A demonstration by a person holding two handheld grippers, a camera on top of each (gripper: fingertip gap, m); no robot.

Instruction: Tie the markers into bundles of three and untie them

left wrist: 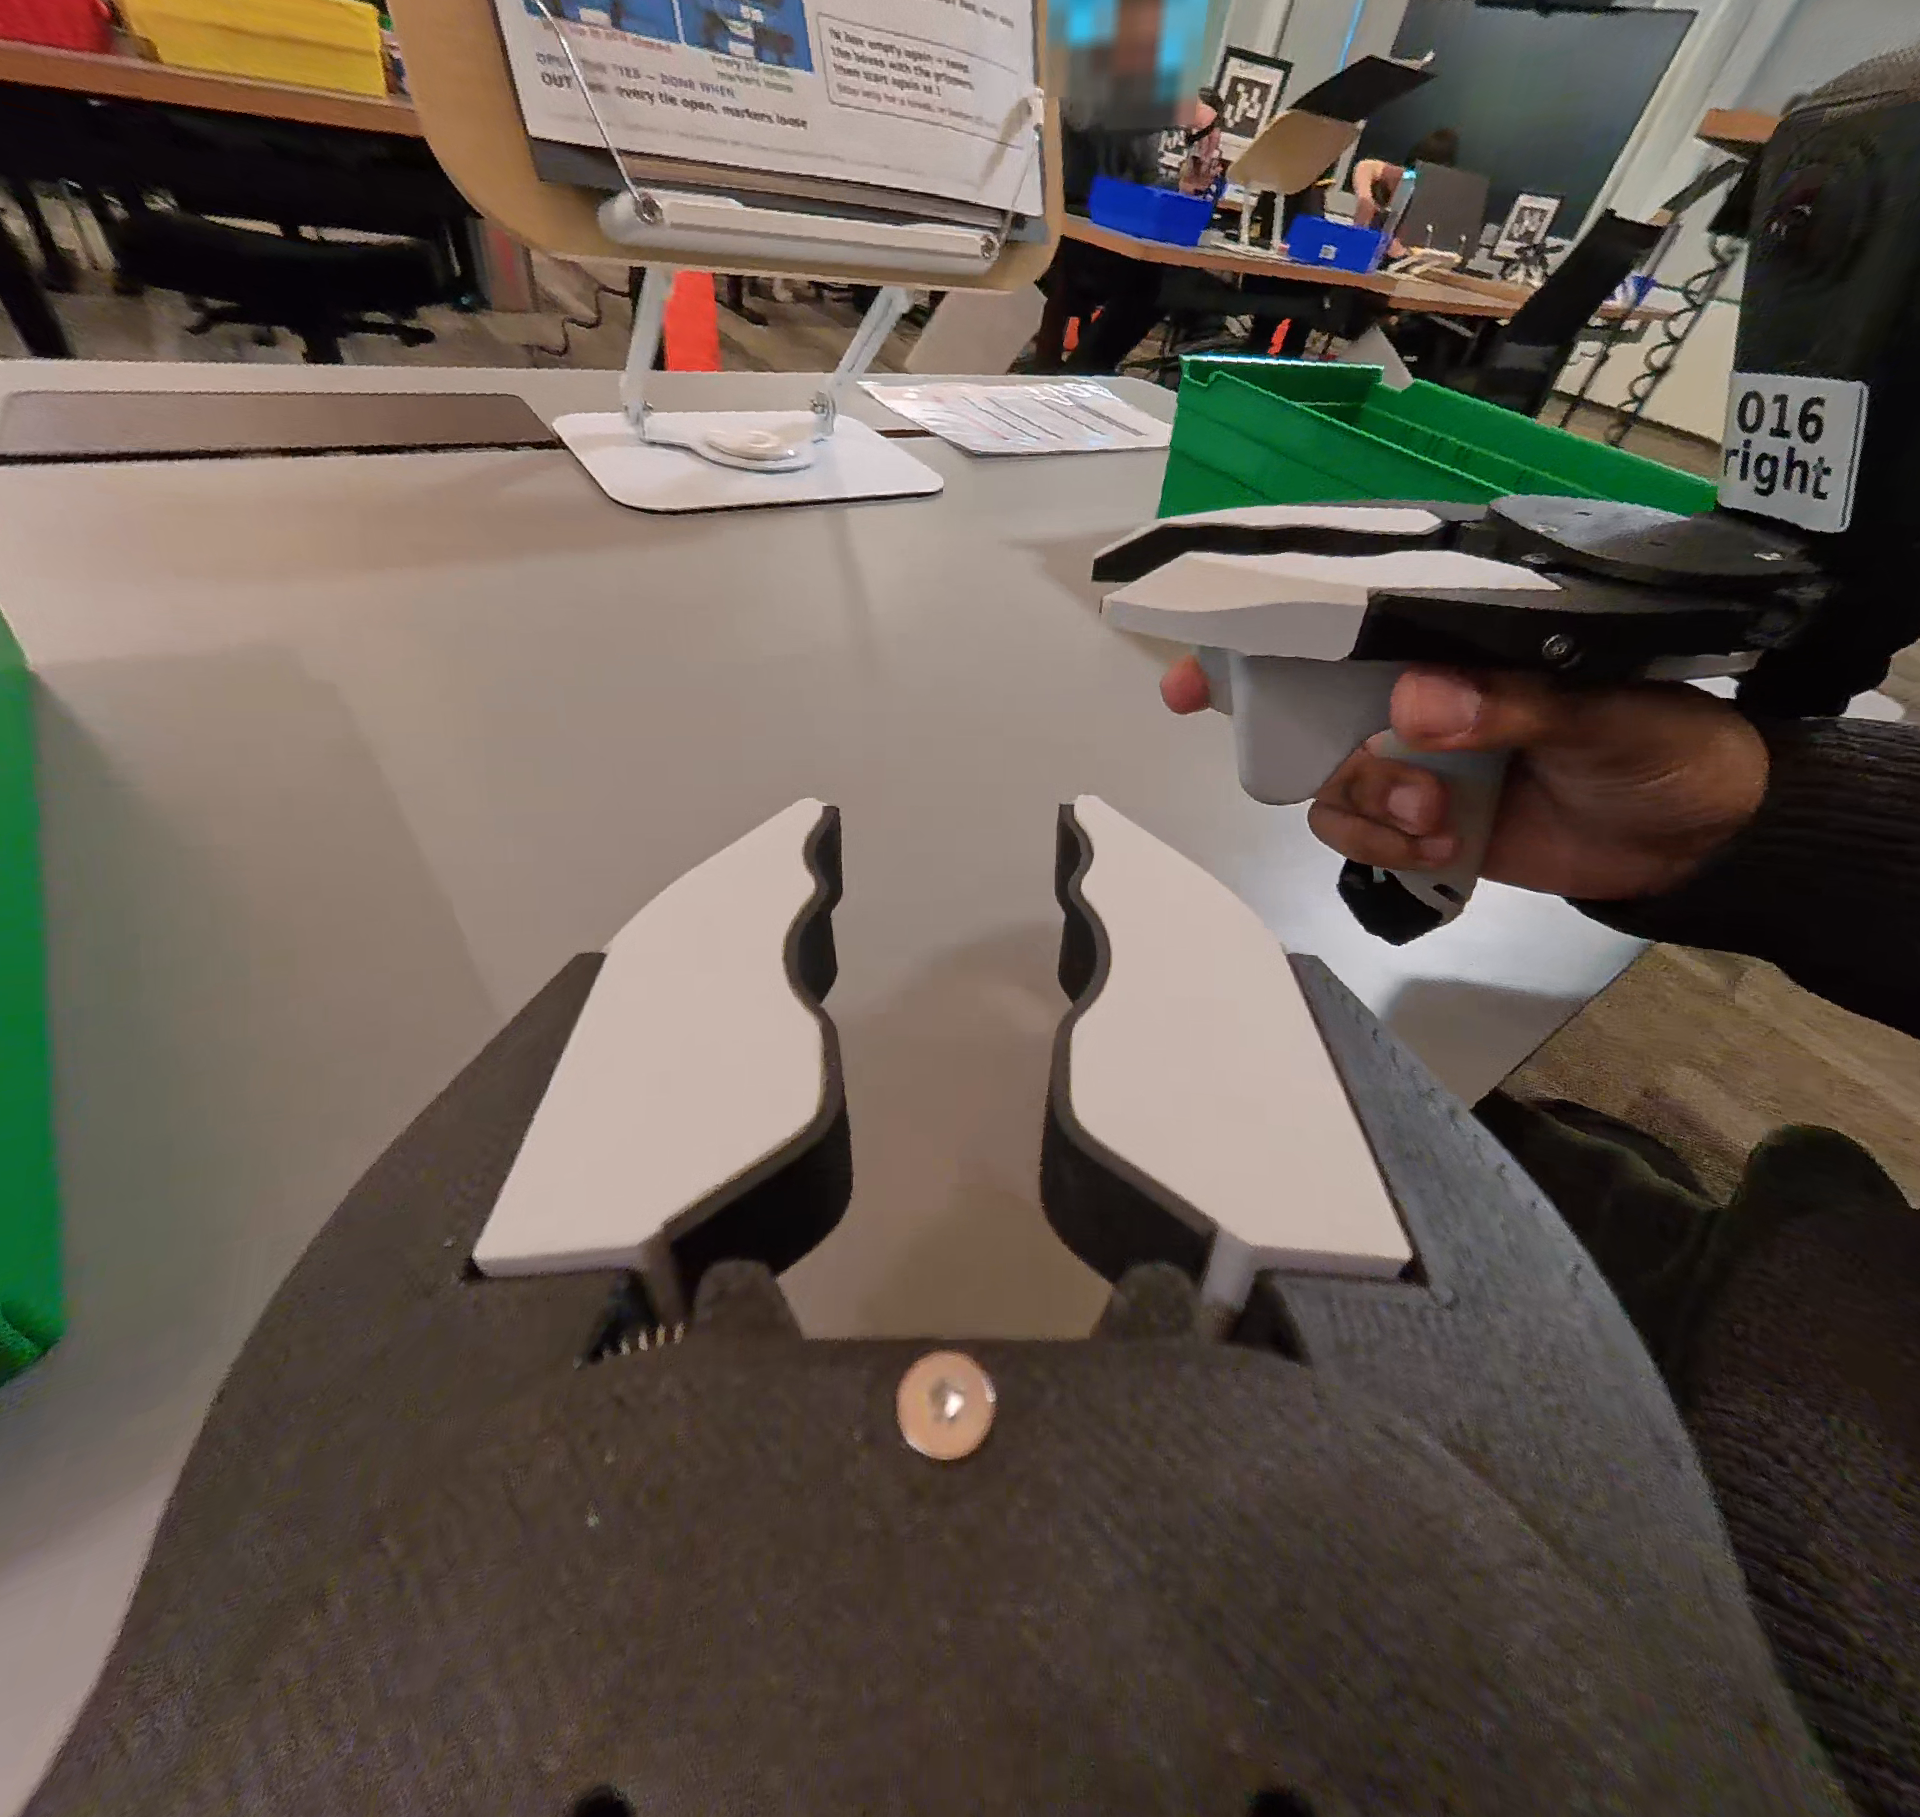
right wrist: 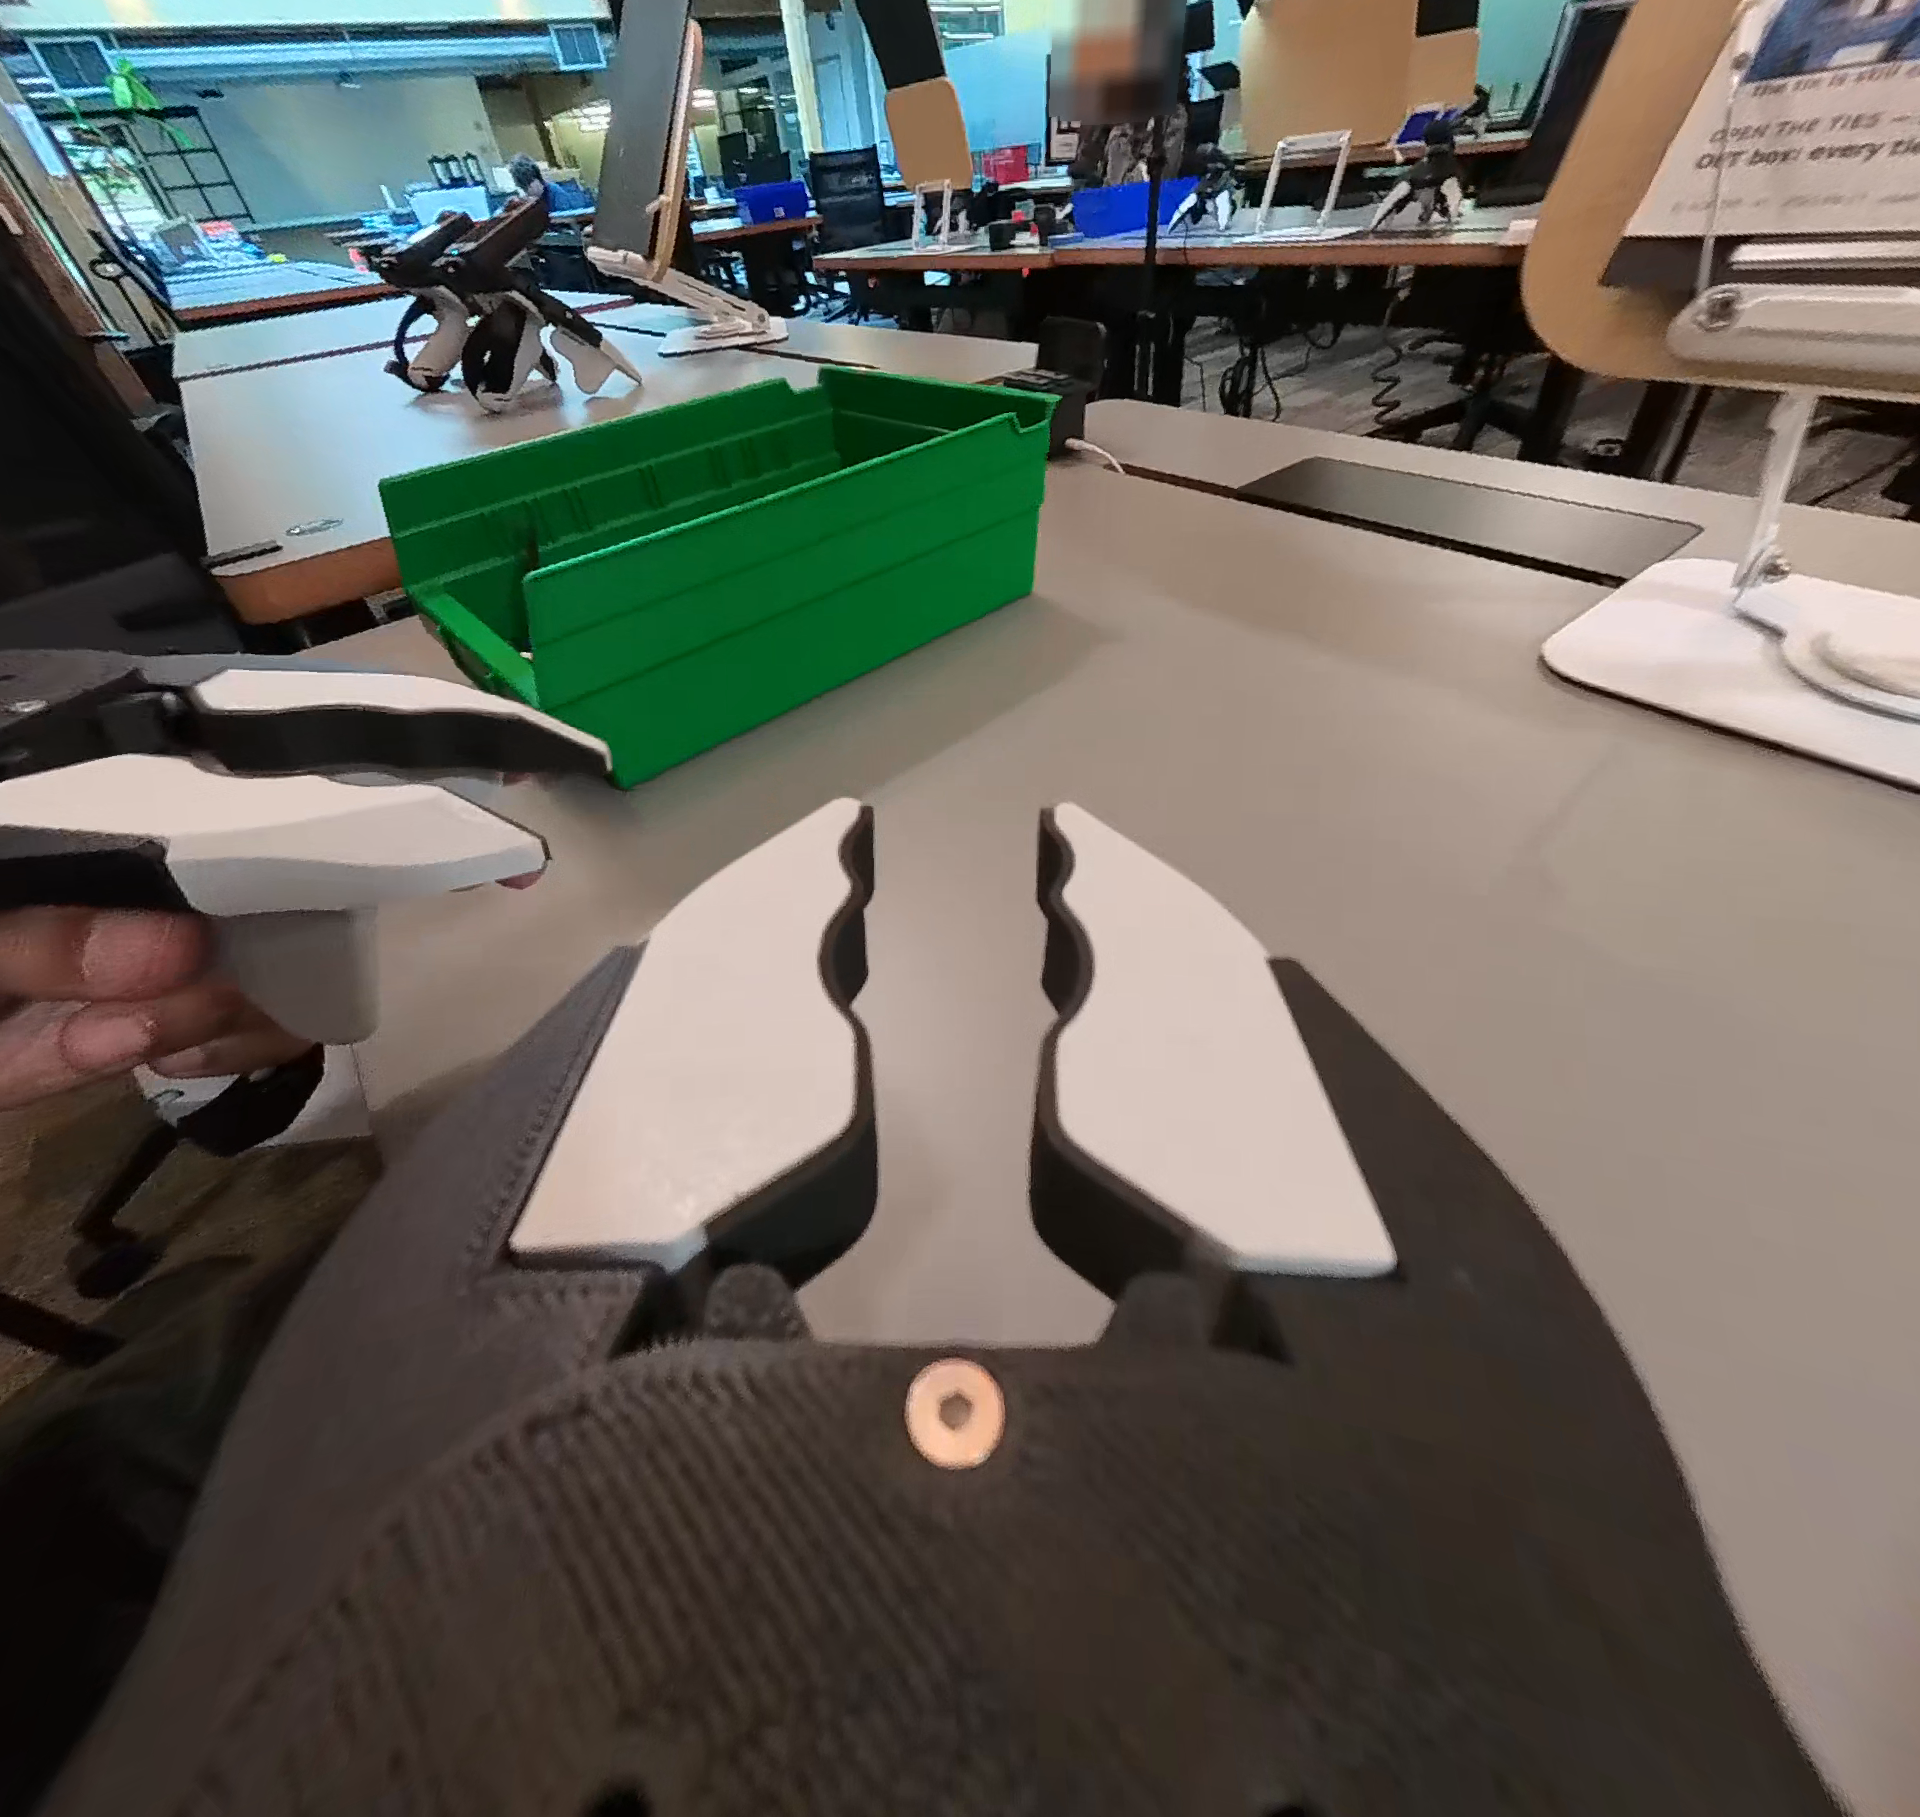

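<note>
Left wrist view: left gripper (left wrist: pixel 945 817) low at bottom centre of the frame, jaws parted with a clear gap, nothing between them but bare grey table (left wrist: pixel 416 676). Straight ahead at upper centre, white document stand (left wrist: pixel 748 463) with a clipped printed sheet (left wrist: pixel 769 22); just right of its base, a laminated sheet (left wrist: pixel 1018 411) lying flat. At the far left edge, a green slab (left wrist: pixel 21 936), probably a bin wall, though hard to tell.

At right of the same frame, right gripper (right wrist: pixel 956 817) seen side-on, held by a hand (left wrist: pixel 1538 811) on the grey trigger grip, tips pointing toward frame left, hovering above the table and touching nothing. Behind it at upper right, a second green bin (left wrist: pixel 1299 448).

Right wrist view: jaws likewise apart and empty, only tabletop in the gap. Above and left of centre, an open green bin (right wrist: pixel 727 562) on the table, no contents visible from this angle. Left claw entering from the left edge, gripped by the other hand (right wrist: pixel 94 998), tips near the bin's front corner but apart from it. Stand base at right edge. Spare grippers (right wrist: pixel 488 313) resting on a further table at upper left.

Both claws unloaded; nearest thing to either, the open bin.
</note>
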